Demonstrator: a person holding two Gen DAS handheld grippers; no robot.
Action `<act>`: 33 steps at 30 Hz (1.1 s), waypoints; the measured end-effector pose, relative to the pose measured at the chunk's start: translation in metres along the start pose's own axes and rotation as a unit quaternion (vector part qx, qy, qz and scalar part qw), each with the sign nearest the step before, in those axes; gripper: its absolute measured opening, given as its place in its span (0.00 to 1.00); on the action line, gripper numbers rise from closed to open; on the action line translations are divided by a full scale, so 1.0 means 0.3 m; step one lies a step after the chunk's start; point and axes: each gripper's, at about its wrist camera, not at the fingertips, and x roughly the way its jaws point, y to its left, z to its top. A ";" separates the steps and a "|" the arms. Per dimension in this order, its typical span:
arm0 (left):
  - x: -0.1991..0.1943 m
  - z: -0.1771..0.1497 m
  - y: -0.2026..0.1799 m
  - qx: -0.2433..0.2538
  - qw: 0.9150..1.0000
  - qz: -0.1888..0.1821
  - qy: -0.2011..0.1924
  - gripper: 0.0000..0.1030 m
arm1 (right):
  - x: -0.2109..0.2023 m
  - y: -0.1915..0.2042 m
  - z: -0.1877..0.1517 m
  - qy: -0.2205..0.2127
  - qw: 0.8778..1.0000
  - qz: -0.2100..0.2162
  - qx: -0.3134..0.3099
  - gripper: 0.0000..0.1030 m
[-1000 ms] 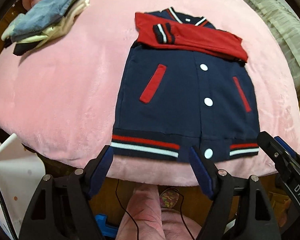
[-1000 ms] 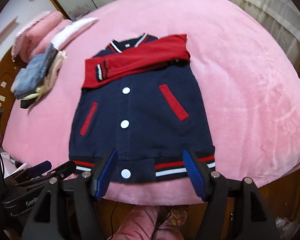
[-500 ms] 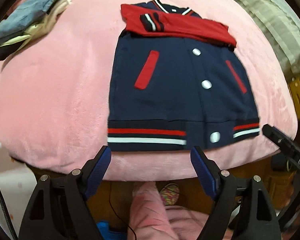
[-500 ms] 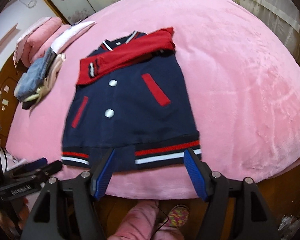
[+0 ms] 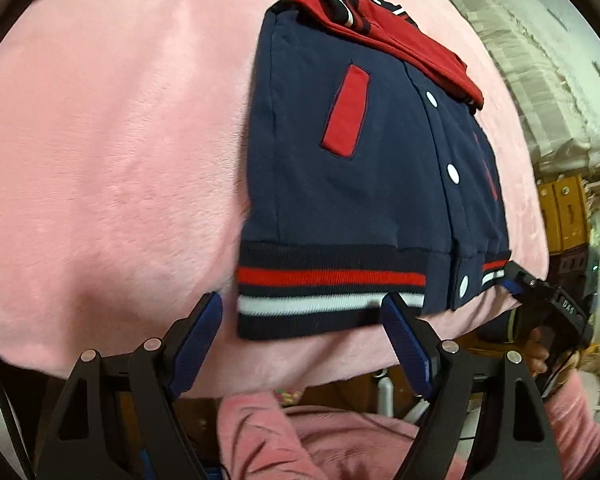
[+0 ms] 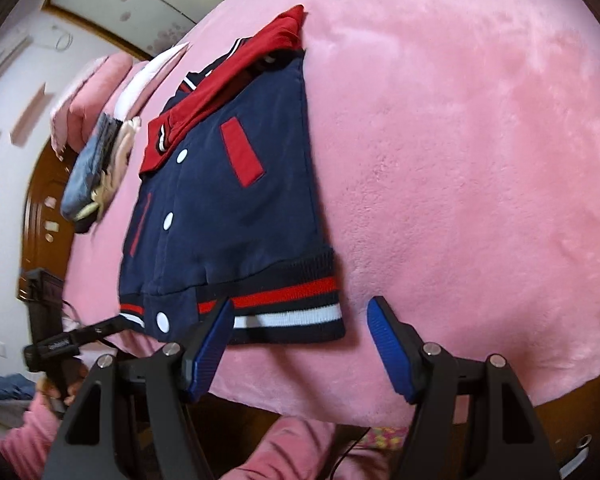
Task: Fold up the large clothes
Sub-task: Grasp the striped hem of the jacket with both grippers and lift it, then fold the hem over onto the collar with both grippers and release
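Two grippers at the striped hem of a navy and red jacket (image 5: 364, 184), both with jaws apart.

We hold the left gripper (image 5: 302, 344) at the jacket's left hem corner; its jaws are spread wide, one blue pad on the pink blanket (image 5: 112, 160) outside the corner, the other at the hem's lower edge, nothing clamped between them. We hold the right gripper (image 6: 300, 344) at the right hem corner, jaws likewise spread wide, its left pad over the striped band and its right pad on bare blanket beyond the corner. The jacket lies flat, front up, snaps closed, with both red sleeves (image 5: 396, 28) folded across the chest near the collar. A stack of folded clothes (image 6: 96, 160) sits on the blanket beyond the jacket's left side, near it but apart.
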 end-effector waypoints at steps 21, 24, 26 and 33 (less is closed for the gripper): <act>-0.235 0.106 -0.139 -0.108 0.974 -0.127 -0.156 0.10 | -0.094 0.202 0.132 -0.088 0.968 0.219 0.090 0.11; -0.308 0.186 -0.156 -0.115 0.966 -0.136 -0.189 0.10 | -0.121 0.246 0.200 -0.115 0.961 0.232 0.092 0.11; -0.343 0.239 -0.156 -0.120 0.962 -0.140 -0.200 0.10 | -0.146 0.267 0.254 -0.137 0.960 0.224 0.095 0.11; -0.388 0.435 -0.098 -0.169 0.956 -0.137 -0.197 0.09 | -0.196 0.309 0.412 -0.190 0.959 0.150 0.146 0.11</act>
